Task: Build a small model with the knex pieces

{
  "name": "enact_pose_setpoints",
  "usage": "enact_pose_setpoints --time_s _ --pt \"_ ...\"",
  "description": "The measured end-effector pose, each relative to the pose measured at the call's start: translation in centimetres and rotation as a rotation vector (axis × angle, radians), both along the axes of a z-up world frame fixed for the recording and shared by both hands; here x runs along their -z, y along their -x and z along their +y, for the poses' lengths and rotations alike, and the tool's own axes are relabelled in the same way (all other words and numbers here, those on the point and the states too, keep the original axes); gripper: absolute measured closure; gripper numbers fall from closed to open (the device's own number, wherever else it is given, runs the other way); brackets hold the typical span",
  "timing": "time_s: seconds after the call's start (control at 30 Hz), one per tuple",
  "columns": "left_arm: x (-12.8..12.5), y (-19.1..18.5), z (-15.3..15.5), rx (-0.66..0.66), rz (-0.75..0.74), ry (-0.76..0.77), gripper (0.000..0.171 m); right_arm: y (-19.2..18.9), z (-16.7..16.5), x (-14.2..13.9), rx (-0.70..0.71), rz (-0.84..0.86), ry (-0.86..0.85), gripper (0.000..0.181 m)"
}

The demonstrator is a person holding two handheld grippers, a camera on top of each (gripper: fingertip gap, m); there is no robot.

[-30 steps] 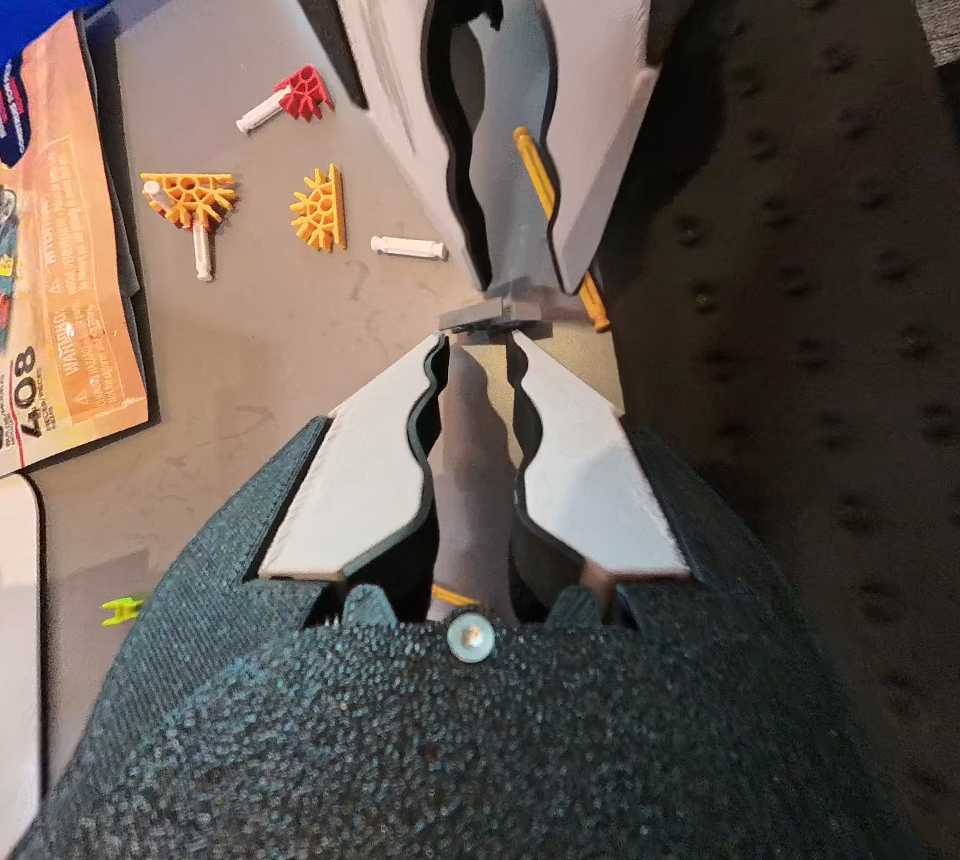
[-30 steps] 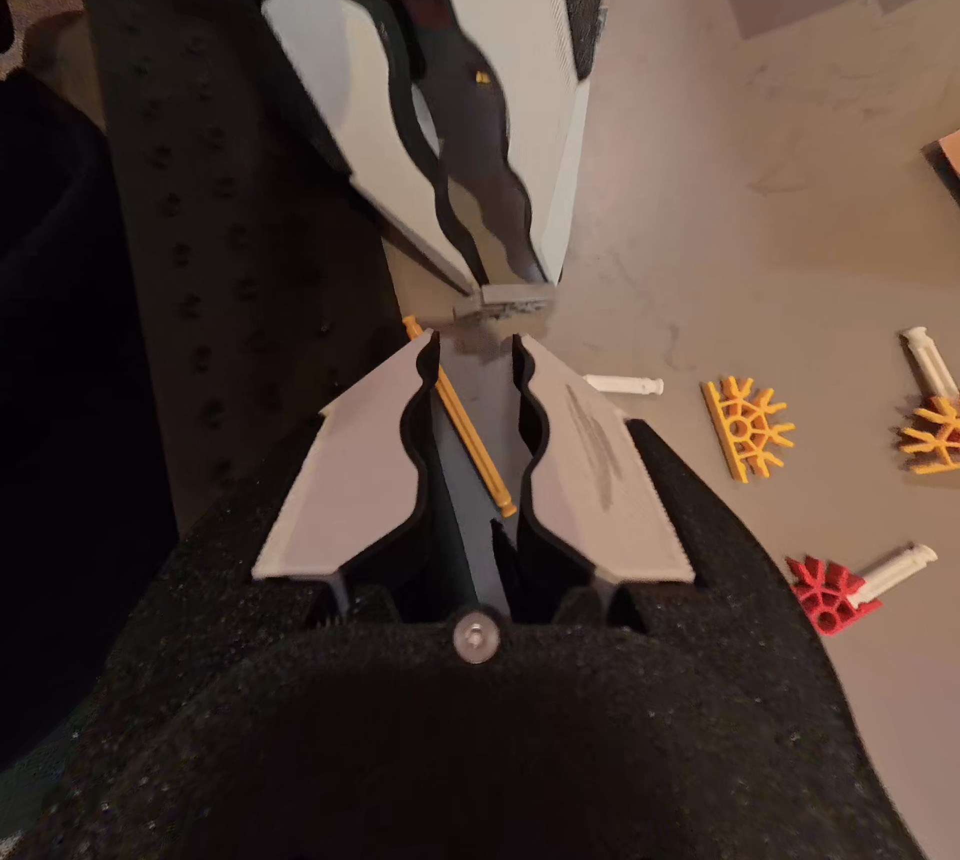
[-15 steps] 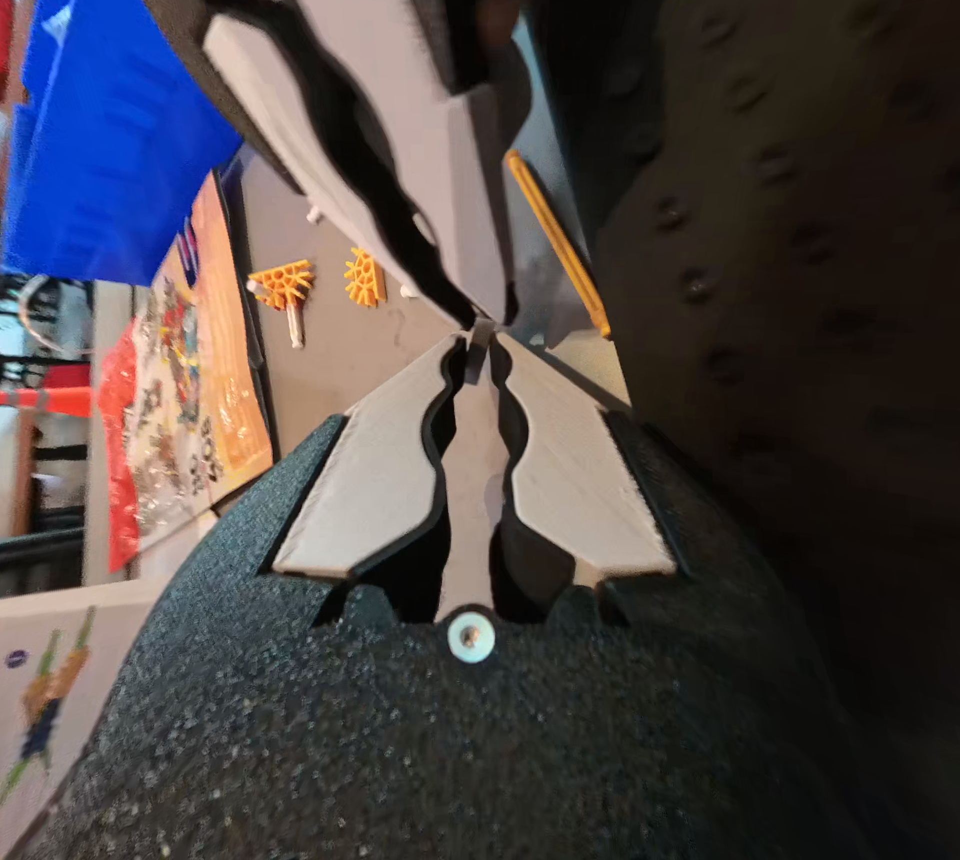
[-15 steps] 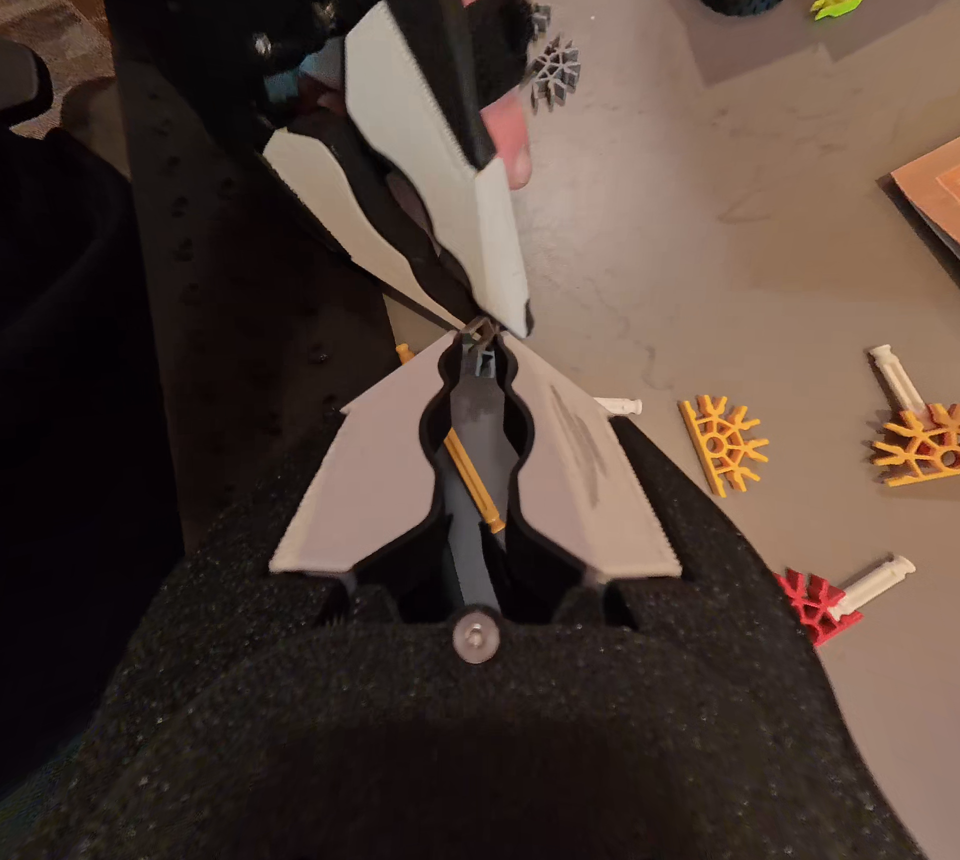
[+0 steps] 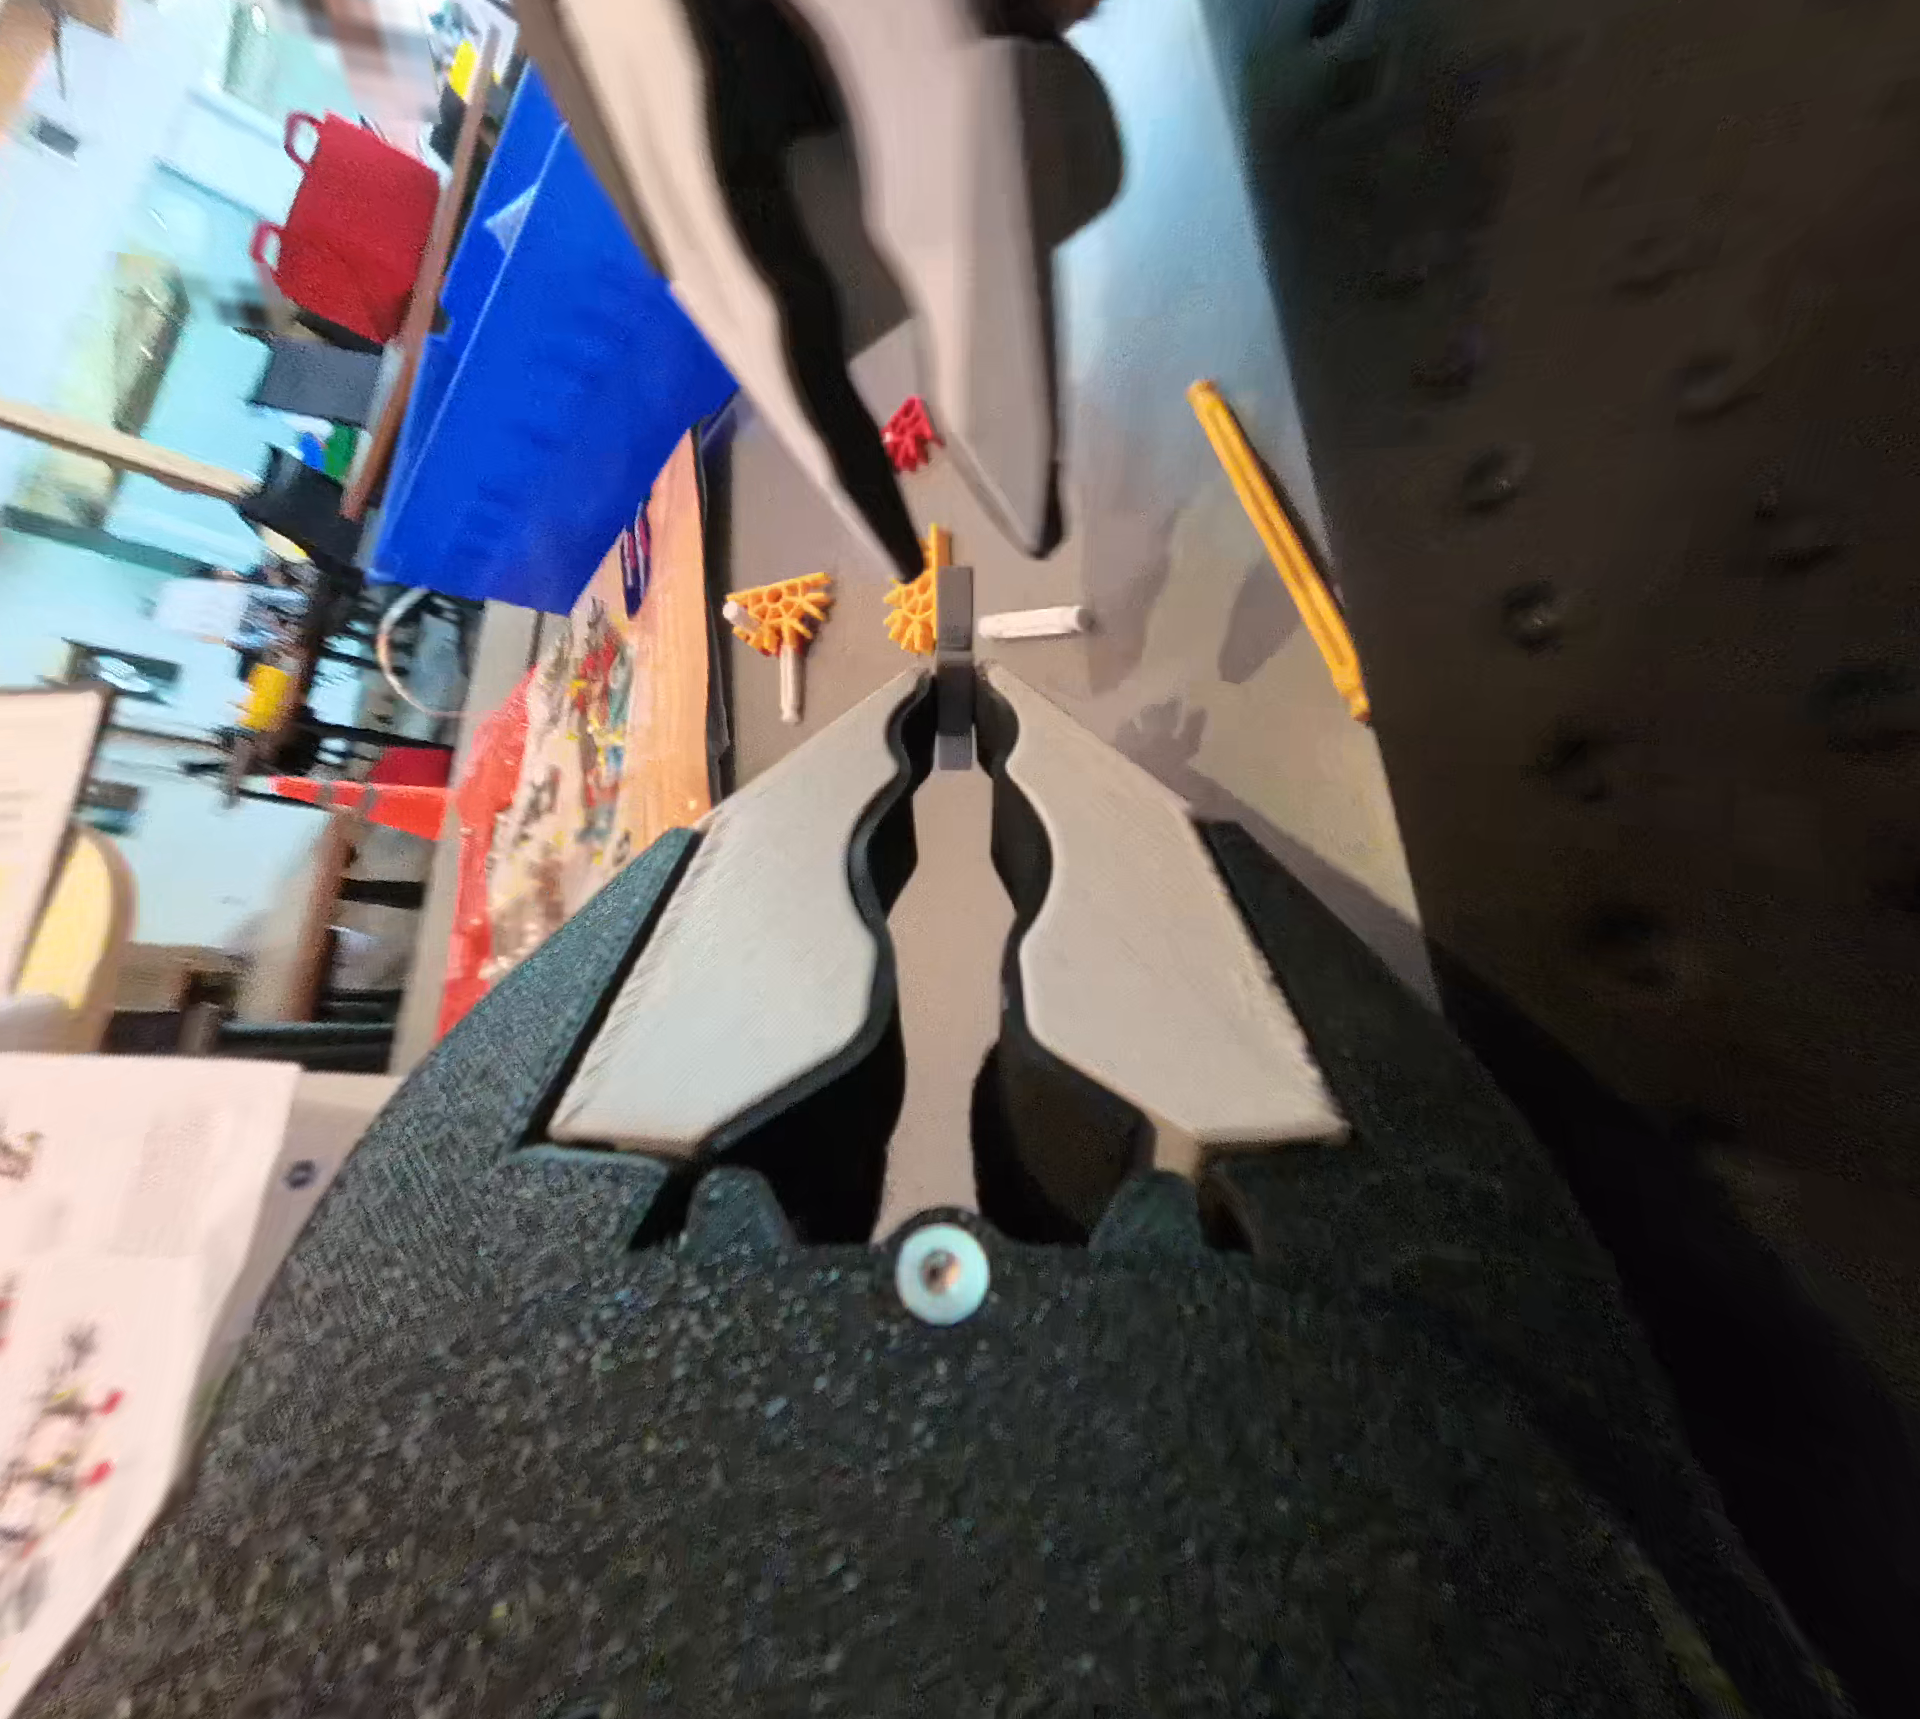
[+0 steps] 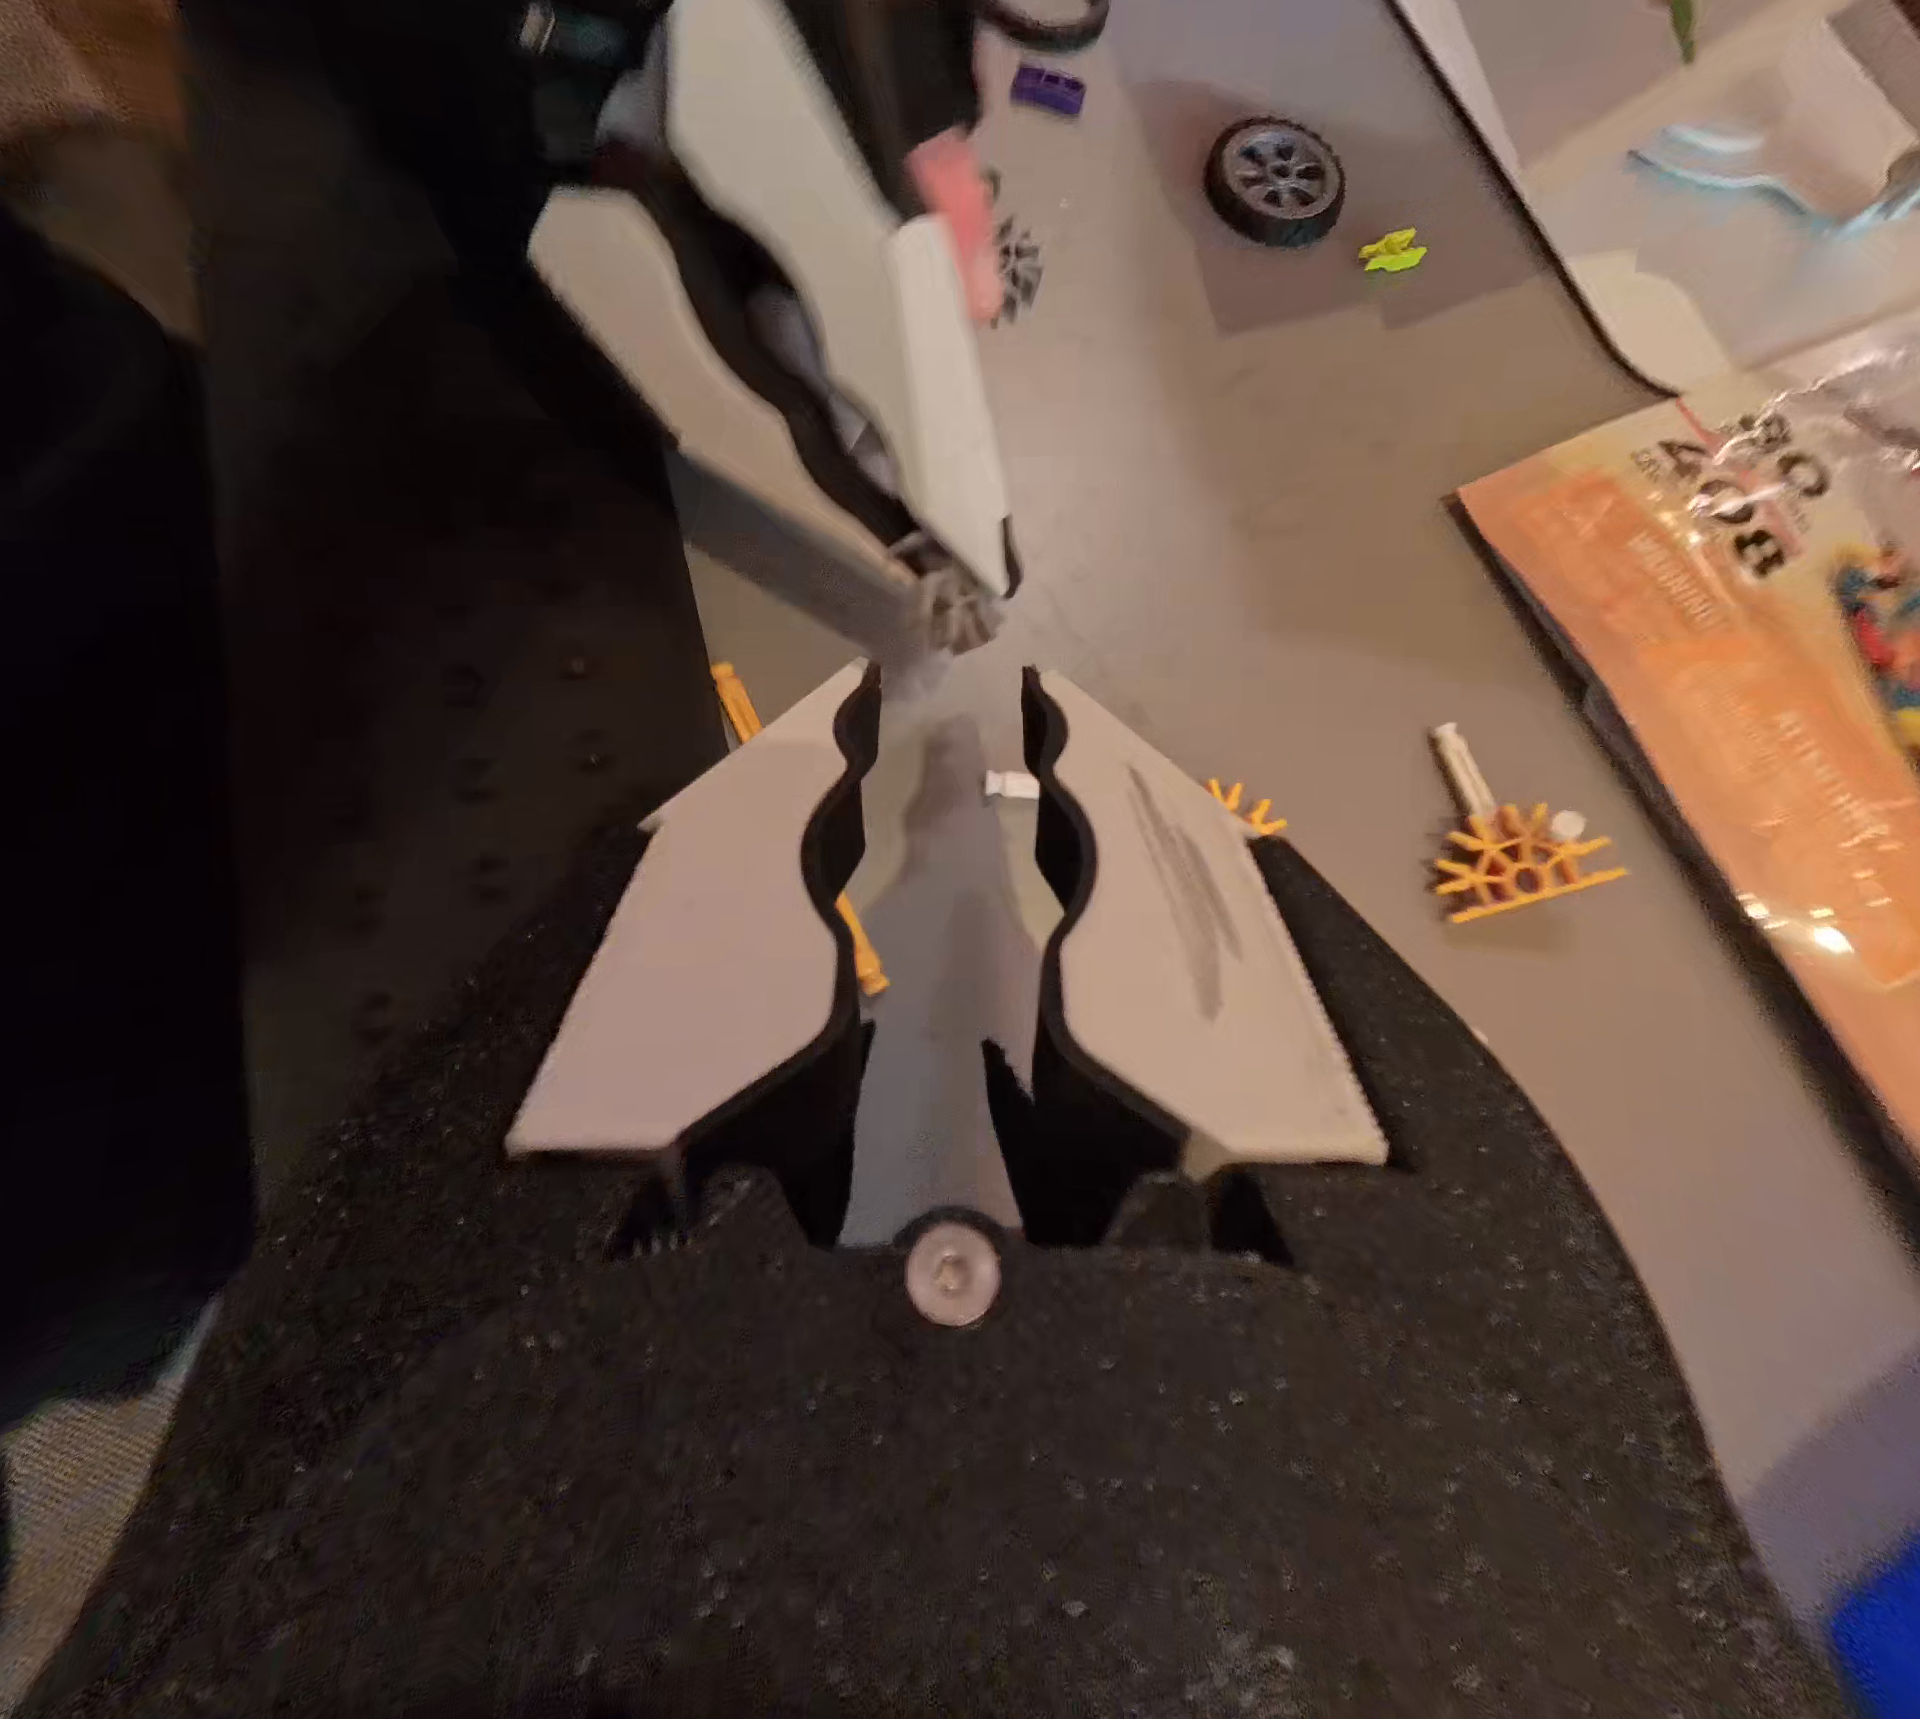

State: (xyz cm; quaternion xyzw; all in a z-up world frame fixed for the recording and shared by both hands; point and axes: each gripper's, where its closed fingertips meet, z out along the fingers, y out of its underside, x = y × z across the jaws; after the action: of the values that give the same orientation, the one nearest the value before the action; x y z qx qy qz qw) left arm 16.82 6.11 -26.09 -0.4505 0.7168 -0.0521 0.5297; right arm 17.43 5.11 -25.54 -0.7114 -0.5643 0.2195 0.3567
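The left gripper is clenched on a small grey connector piece, seen edge-on, held above the grey table. The piece looks light, stiff plastic with thin spokes, best pinched flat across its faces. The right gripper stands released and empty, just short of that piece. On the table lie a yellow rod, a white peg and a toy wheel.

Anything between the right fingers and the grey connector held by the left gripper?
Nothing visible. The grey connector, clamped in the left gripper, sits just ahead of the open right gripper with only a bare gap between them. The white rod lies on the table behind.
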Motion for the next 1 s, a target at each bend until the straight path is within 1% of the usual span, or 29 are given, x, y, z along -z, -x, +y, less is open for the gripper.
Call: enact_pose_setpoints --time_s 0.07,0.13,0.17,0.2,0.3,0.37,0.4,0.43,0.47,0.53,0.6,0.67,0.77,0.87,0.93,1.0 --pt "-0.8 0.0 0.2 -0.006 -0.062 0.099 0.166 0.2 -0.1 0.0 -0.027 -0.037 -0.059 0.155" --pt "-1.1 -0.2 0.0 0.0 -0.095 0.207 0.166 0.8 0.4 -0.8 -0.021 0.006 -0.098 0.158" --pt "-1.3 -0.4 -0.2 0.015 -0.119 0.249 0.166 0.9 0.5 -1.0 -0.017 0.016 -0.1 0.163" --pt "-1.5 -0.5 -0.4 0.028 -0.148 0.302 0.167 0.9 0.6 -1.2 -0.02 0.025 -0.102 0.171" --pt "-1.5 -0.4 -0.5 0.036 -0.184 0.438 0.166 1.0 0.5 -1.4 -0.037 0.037 -0.085 0.174" --pt "-1.0 -0.5 -0.2 0.016 -0.17 0.442 0.162 0.8 0.7 -1.0 -0.045 -0.016 -0.075 0.176" --pt "-0.8 -0.3 0.4 -0.012 -0.148 0.414 0.16 0.6 1.0 -0.7 -0.043 -0.063 -0.081 0.177" --pt "-1.0 -0.2 0.9 -0.027 -0.147 0.373 0.156 0.3 1.4 -0.4 -0.041 -0.123 -0.085 0.177" --pt "-1.2 -0.2 1.0 -0.024 -0.142 0.343 0.156 0.0 1.7 0.1 -0.045 -0.185 -0.08 0.177" --pt "-1.2 -0.1 1.1 -0.031 -0.103 0.33 0.157 -0.1 1.9 0.5 -0.077 -0.283 -0.089 0.177" --pt "-0.1 0.0 1.2 -0.05 -0.022 0.323 0.16 0.1 2.1 0.7 -0.112 -0.361 -0.098 0.176" --pt "0.6 0.3 1.3 -0.051 0.017 0.307 0.164 0.3 2.3 0.8 -0.147 -0.415 -0.106 0.176" --pt "1.6 1.0 2.0 -0.097 0.028 0.363 0.166 1.1 2.9 1.4 -0.153 -0.428 -0.103 0.174" --pt "3.6 2.1 2.3 -0.128 0.099 0.409 0.166 1.8 2.7 1.8 -0.152 -0.343 -0.015 0.174" --pt "3.8 2.4 2.5 -0.132 0.111 0.392 0.166 1.7 2.9 2.2 -0.144 -0.318 0.015 0.171" --pt "3.9 2.5 2.6 -0.147 0.12 0.415 0.166 1.6 3.0 2.7 -0.146 -0.323 0.024 0.171"
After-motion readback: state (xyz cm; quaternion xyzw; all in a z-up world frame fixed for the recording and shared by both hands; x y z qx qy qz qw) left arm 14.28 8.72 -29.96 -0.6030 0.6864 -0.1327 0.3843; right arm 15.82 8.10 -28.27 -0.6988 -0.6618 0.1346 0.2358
